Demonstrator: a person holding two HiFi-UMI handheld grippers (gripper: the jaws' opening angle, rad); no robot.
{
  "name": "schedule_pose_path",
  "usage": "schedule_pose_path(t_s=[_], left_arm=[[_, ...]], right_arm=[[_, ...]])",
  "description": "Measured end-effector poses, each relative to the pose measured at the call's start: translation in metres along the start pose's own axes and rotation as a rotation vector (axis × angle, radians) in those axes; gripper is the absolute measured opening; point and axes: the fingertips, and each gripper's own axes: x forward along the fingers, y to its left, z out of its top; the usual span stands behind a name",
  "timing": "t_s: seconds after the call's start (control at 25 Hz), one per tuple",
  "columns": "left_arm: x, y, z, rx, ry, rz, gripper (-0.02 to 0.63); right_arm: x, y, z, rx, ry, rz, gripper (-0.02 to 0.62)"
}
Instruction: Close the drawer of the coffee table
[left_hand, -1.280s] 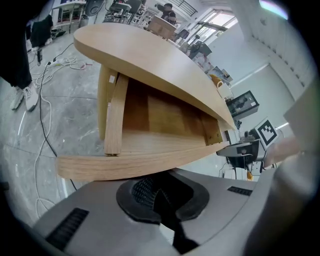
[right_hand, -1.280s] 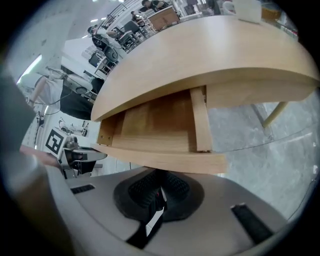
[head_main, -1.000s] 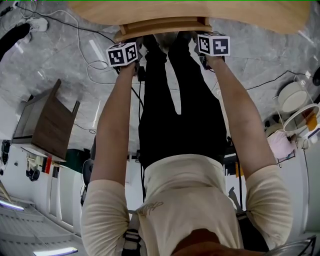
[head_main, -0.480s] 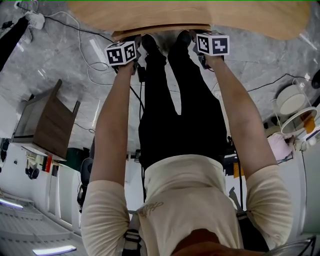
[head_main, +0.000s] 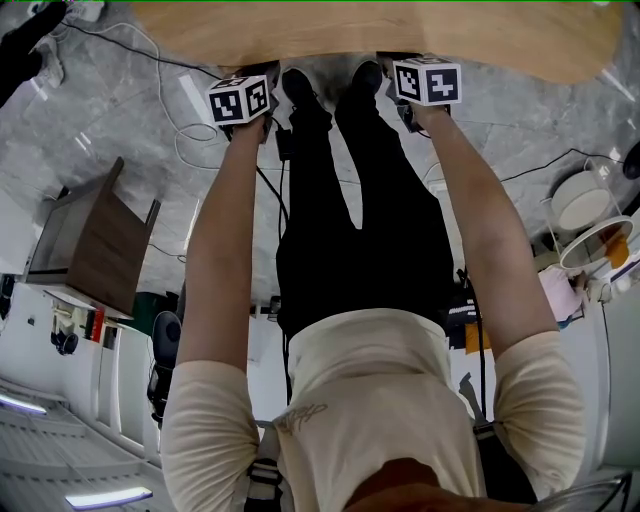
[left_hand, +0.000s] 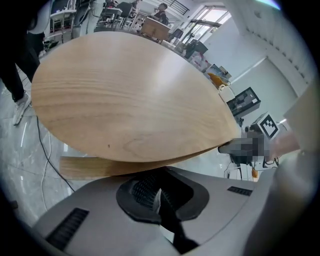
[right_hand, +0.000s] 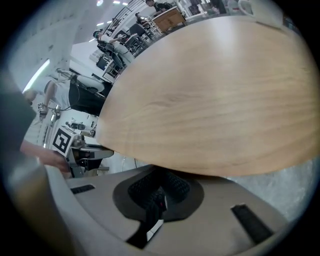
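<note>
The coffee table's oval pale wood top (head_main: 380, 30) runs across the top of the head view. Its drawer is tucked under the top. Only a strip of the drawer front (left_hand: 82, 167) shows, below the tabletop (left_hand: 130, 95) in the left gripper view. My left gripper (head_main: 243, 98) and right gripper (head_main: 427, 80) both sit at the table's near edge, a shoulder's width apart. In their own views the left gripper (left_hand: 159, 194) and right gripper (right_hand: 158, 196) have their pads together with nothing between them, tips right under the tabletop (right_hand: 215, 105) edge.
A dark brown side table (head_main: 95, 245) stands on the marble floor to the left. Cables (head_main: 150, 60) trail over the floor near the table's left end. White round stands (head_main: 590, 200) are at the right. The person's black shoes (head_main: 298, 85) stand between the grippers.
The drawer, sticking out from under the top a second ago, has slid in out of the head view. Both grippers moved forward with it to the table edge.
</note>
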Motion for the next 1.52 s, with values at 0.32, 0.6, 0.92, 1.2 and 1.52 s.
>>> schedule_pose_path(t_s=[0.32,0.6,0.92,1.2,1.52], left_arm=[[-0.002,0.003,0.003,0.005,-0.002,0.000,0.005],[-0.008,-0.015,0.004,-0.077,-0.021,-0.059,0.005],[-0.034,-0.051,-0.009,0.032,0.007,-0.085,0.005],[-0.089,-0.080,-0.024,0.087,0.037,-0.072,0.005],[-0.162,-0.105,-0.021,0.134,-0.002,-0.077,0.005]], right_arm=[[0.000,0.004,0.003,0.000,-0.009,0.004,-0.005],[-0.013,0.007,0.002,-0.004,0.006,0.027,-0.003],[-0.052,0.025,-0.012,-0.073,0.003,0.027,-0.003],[-0.105,0.051,-0.045,-0.033,-0.065,0.025,-0.005],[-0.167,0.066,-0.109,-0.078,-0.010,-0.044,-0.005]])
